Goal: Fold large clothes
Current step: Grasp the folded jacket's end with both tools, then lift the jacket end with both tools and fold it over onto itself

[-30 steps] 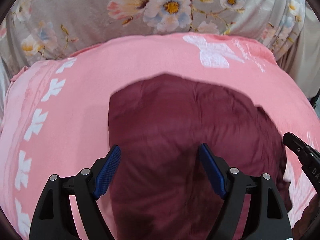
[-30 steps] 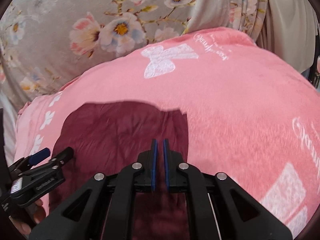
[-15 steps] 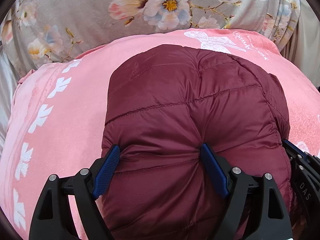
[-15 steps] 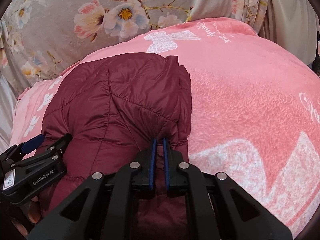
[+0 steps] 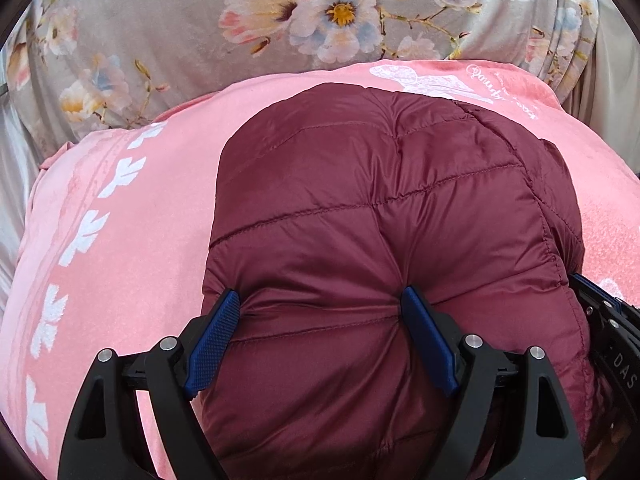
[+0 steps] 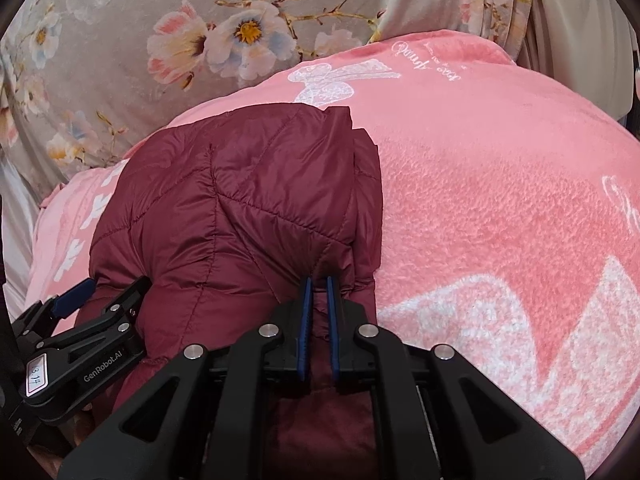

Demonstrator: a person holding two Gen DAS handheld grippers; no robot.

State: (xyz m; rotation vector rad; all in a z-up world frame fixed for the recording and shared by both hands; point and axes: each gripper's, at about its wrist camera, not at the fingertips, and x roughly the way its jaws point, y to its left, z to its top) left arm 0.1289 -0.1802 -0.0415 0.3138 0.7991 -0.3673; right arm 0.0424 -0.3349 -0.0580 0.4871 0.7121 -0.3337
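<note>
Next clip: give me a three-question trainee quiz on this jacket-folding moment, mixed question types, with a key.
1. True or false: the right gripper is pinching fabric of the maroon puffer jacket.
2. The left gripper's jaws are: A) closed tight on a thin edge, B) spread wide around a puffy bulge of the jacket, C) clear of the jacket.
3. What does the jacket lie on?

Key: 1 true; 2 B; 3 the pink blanket, in front of the floral fabric.

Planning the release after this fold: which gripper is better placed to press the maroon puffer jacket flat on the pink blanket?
Left, probably. The left gripper straddles the middle of the jacket with wide jaws, bulging padding between them. The right gripper is pinched shut on the jacket's edge, beside the blanket.
</note>
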